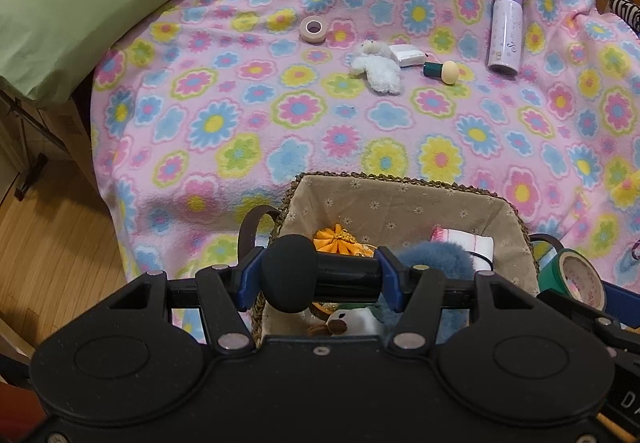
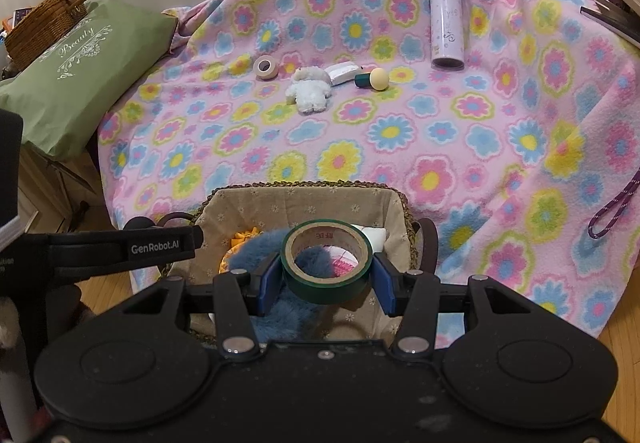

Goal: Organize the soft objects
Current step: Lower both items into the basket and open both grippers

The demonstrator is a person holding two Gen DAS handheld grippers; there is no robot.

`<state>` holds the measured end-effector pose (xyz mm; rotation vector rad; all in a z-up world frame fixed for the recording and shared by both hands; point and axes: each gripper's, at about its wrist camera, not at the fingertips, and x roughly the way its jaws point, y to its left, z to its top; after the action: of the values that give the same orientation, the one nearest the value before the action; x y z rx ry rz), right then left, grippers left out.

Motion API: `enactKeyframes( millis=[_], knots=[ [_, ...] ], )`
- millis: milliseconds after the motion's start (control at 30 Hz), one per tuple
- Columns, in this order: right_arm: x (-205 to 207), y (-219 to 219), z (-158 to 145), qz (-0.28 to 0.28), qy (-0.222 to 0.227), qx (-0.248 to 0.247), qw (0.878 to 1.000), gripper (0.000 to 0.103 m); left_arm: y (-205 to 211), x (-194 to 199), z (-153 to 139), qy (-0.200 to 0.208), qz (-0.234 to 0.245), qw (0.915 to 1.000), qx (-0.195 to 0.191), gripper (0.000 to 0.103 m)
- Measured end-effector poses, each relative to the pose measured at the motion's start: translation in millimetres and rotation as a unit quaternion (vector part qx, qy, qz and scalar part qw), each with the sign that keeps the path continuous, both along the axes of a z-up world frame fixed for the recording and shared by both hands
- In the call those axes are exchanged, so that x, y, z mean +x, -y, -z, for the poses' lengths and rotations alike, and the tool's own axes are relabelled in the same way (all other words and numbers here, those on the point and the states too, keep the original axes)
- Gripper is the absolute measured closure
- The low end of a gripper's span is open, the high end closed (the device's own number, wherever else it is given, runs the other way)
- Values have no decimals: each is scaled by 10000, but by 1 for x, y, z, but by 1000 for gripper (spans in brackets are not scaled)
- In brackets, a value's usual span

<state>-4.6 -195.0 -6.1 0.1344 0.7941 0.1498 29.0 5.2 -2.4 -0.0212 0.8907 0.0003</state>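
A: The white plush toy [image 1: 377, 67] lies on the flowered blanket [image 1: 248, 131], far side from the basket [image 1: 404, 199]. It is just beside a small white box [image 1: 407, 54] and near a beige tape roll [image 1: 313, 28].

B: And what is in the basket?

A: A blue furry item [image 2: 256, 247], something orange [image 1: 334, 239] and a white folded cloth [image 1: 464, 243].

B: How is the left gripper [image 1: 318, 277]?

A: It is closed on a black makeup sponge with a handle [image 1: 292, 277], held crosswise above the basket.

B: And the right gripper [image 2: 326, 277]?

A: It clamps a green tape roll [image 2: 326, 263] between its blue fingers [image 2: 268, 283], also above the basket.

B: Other things on the blanket?

A: A purple bottle [image 1: 505, 31] lying down and a beige sponge with a green handle [image 1: 442, 71]. A green pillow [image 1: 76, 3] lies at the left.
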Motion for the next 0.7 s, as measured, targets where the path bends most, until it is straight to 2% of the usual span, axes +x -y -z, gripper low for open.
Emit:
enactKeyframes(
  millis=[100, 233, 700],
  knots=[
    [1, 1, 0, 10, -1, 24, 10000, 54, 1, 1, 1, 5, 36, 10000, 13, 48],
    [0, 0, 0, 28, 37, 28, 10000, 52, 3, 0, 1, 52, 86, 9999, 35, 37],
    [0, 0, 0, 50, 12, 17, 10000, 50, 0, 1, 4, -40, 15, 10000, 31, 37]
  ],
)
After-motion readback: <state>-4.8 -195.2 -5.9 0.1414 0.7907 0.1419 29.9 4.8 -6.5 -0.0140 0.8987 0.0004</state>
